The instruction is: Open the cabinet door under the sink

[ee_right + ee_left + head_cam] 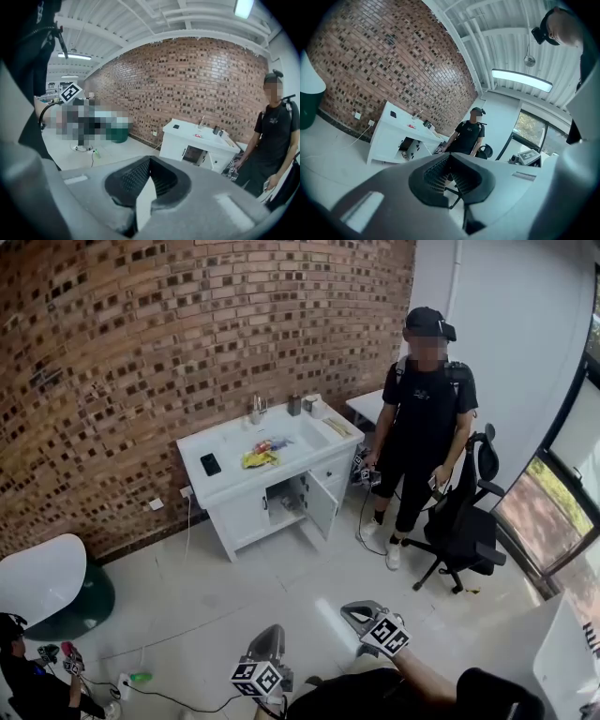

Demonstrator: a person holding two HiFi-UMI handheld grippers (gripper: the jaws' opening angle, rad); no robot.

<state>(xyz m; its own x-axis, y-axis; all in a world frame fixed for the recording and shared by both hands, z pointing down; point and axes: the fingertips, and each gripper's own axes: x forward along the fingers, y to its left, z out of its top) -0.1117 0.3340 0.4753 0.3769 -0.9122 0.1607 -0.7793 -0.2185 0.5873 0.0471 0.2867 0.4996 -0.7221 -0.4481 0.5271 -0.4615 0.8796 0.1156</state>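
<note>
Fronting a brick wall (141, 352), the sink cabinet (241, 517) stands open.

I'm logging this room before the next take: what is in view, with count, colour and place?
Sink cabinet: one, white, against the brick wall.
Cabinet door: one, white, open, right half.
Phone: one, black, countertop's left end.
Loose items: count unclear, yellow and red, in the basin.
Tap: one, metallic, behind the basin.
Office chair: one, black, right of the cabinet.
Standing person: one, black clothes, between cabinet and chair.
Seated person: one, dark clothes, bottom-left corner.
Bottle: one, green, floor beside the seated person.
Left gripper: one, grey, bottom centre, jaws together, empty.
Right gripper: one, grey, beside it, jaws together, empty.
</note>
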